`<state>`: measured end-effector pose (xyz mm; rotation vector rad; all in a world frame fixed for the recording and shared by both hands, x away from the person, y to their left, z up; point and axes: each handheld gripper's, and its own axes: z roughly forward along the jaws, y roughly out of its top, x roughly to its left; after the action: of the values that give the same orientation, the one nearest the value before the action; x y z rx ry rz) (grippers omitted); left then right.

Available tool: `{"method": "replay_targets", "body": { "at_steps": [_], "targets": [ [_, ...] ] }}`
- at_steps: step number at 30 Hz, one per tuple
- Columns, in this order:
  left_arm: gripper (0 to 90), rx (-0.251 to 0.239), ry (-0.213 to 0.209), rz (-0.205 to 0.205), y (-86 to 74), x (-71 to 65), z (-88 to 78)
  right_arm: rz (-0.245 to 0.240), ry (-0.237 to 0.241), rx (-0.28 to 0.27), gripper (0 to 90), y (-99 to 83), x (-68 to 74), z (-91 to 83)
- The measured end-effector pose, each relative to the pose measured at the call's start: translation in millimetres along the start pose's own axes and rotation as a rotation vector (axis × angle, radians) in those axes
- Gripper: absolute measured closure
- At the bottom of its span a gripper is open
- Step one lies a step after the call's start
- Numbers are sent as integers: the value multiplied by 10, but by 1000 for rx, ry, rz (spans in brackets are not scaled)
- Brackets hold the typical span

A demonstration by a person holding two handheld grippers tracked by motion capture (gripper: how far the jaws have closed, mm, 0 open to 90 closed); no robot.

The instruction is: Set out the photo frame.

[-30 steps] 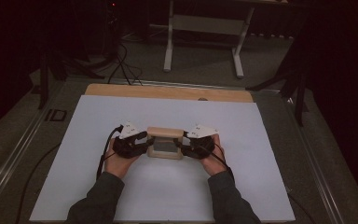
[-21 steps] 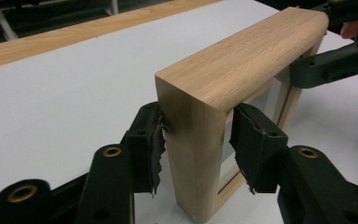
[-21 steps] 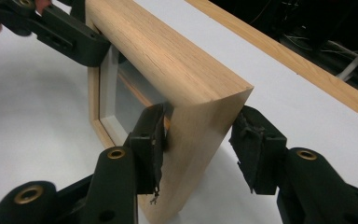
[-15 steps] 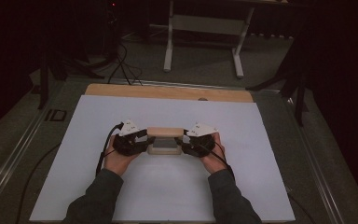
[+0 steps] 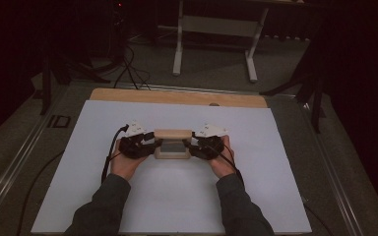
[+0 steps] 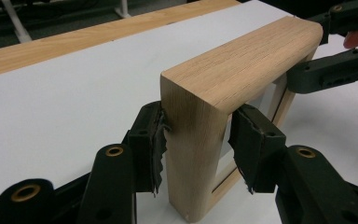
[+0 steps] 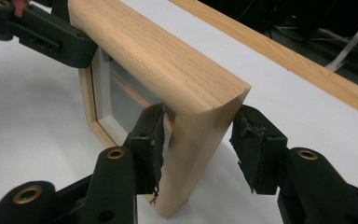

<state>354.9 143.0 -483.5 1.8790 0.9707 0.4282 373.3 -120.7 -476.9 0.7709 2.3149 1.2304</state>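
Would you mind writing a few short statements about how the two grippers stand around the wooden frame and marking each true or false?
1. The wooden frame stands upright on the white sheet. True.
2. The left gripper has one of the frame's side posts between its jaws. True.
3. The right gripper lies on the sheet far from the frame. False: it straddles the frame's other end, one jaw on each side of the post.
4. The frame is made of blue plastic. False: it is light wood with visible grain.
5. In the right gripper view, a gap shows between one pad and the wood. True.
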Motion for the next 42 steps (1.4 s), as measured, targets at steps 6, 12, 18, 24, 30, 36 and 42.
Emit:
{"method": "replay_targets", "body": {
  "at_steps": [6, 12, 18, 24, 30, 36, 42],
  "targets": [
    [552, 4, 0, -44, -19, 58, 75, 78, 31, 0, 548, 2, -103, 59],
    [545, 33, -1, -64, -59, 93, 158, 123, 32, 27, 566, -45, -143, 118],
    [544, 30, -16, -82, -66, 125, 178, 129, 28, 45, 558, -63, -139, 153],
    [539, 31, -27, -90, -70, 142, 197, 134, 43, 58, 513, -72, -140, 168],
    [517, 28, -32, -95, -66, 157, 205, 144, 58, 57, 470, -79, -142, 189],
    [487, 23, -31, -100, -65, 164, 202, 174, 81, 54, 430, -92, -170, 209],
    [531, 24, -51, -107, -63, 177, 208, 189, 107, 59, 430, -102, -171, 222]
  ]
}}
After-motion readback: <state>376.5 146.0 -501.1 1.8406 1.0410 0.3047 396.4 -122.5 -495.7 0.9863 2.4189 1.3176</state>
